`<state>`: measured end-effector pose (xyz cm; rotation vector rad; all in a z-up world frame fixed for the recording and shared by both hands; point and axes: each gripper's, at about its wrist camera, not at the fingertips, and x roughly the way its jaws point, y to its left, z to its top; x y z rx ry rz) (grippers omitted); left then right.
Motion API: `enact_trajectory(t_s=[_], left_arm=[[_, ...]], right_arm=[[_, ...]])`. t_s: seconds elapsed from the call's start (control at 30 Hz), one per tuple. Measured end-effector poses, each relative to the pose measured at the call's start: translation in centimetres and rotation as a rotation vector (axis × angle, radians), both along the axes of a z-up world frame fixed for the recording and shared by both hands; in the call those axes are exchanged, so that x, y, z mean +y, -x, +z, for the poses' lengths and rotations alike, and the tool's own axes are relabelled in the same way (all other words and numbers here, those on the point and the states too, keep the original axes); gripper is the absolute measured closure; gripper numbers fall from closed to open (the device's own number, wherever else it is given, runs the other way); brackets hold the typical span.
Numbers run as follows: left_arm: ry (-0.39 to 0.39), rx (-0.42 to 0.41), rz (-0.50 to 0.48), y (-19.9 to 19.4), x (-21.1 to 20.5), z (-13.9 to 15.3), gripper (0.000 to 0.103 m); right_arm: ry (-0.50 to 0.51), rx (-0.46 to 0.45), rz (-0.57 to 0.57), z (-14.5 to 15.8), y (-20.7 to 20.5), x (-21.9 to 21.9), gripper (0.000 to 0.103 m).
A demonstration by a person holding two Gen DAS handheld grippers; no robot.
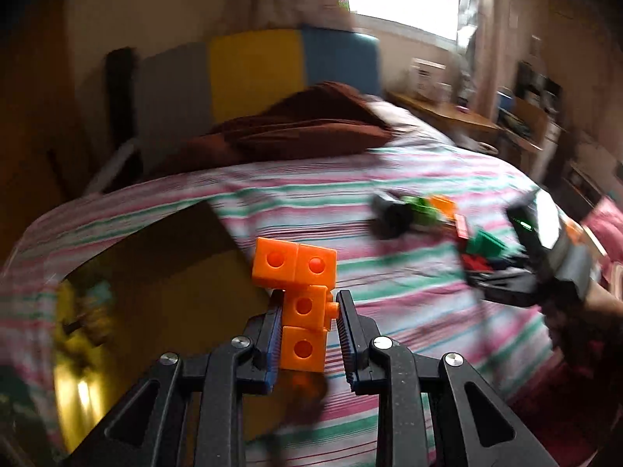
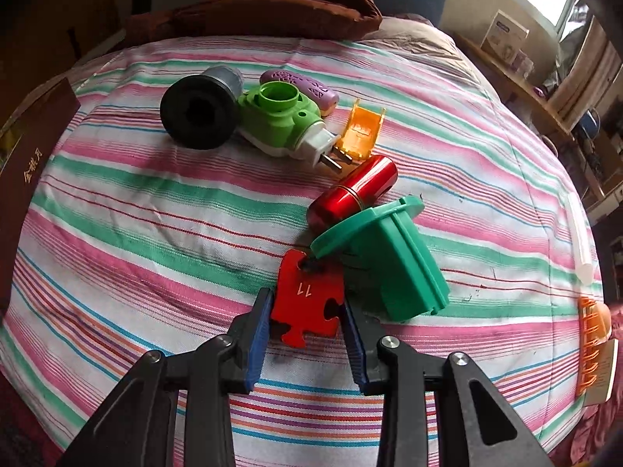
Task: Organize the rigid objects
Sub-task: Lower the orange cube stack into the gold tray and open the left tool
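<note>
My left gripper (image 1: 307,303) is shut on an orange block piece (image 1: 298,295) made of several joined cubes and holds it above the striped bed. My right gripper (image 2: 305,303) is shut on a flat red puzzle piece (image 2: 307,297) marked 11, low over the bedsheet. Just beyond it lie a teal plastic part (image 2: 385,257), a red metal cylinder (image 2: 352,192), an orange clip (image 2: 358,128), a green and white plug device (image 2: 284,120), a black and grey cylinder (image 2: 202,111) and a purple oval piece (image 2: 300,85). The right gripper also shows in the left wrist view (image 1: 545,257), blurred.
A dark brown box (image 2: 27,179) with gold lettering sits at the bed's left edge; it also shows in the left wrist view (image 1: 163,272). A brown blanket (image 2: 272,7) lies at the head of the bed. An orange comb-like item (image 2: 592,346) and a white tube (image 2: 580,237) lie at the right.
</note>
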<state>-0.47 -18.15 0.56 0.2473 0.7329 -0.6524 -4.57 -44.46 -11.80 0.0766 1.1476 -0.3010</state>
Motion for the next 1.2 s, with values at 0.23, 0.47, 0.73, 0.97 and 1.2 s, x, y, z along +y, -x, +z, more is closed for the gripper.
enact_trajectory(t_s=[0.23, 0.47, 0.73, 0.97, 1.2], left_arm=[[-0.021, 0.014, 0.159, -2.4, 5.4, -1.0, 0.077], [-0.02, 0.09, 0.267, -4.5, 9.6, -3.2, 0.077], [0.105, 0.331, 0.446, -8.8, 17.1, -6.5, 0.077], [0.083, 0.356, 0.474, -10.6, 17.7, -7.8, 0.077], [-0.025, 0.332, 0.486, -11.5, 17.2, -9.5, 0.074]], right_arm=[[0.015, -0.007, 0.008, 0.2, 0.5, 0.5, 0.069], [0.016, -0.009, 0.01, 0.2, 0.3, -0.1, 0.069], [0.023, -0.009, 0.013, 0.2, 0.3, 0.0, 0.069], [0.027, -0.007, 0.017, 0.2, 0.3, 0.1, 0.069], [0.025, -0.006, 0.018, 0.3, 0.2, 0.0, 0.069]])
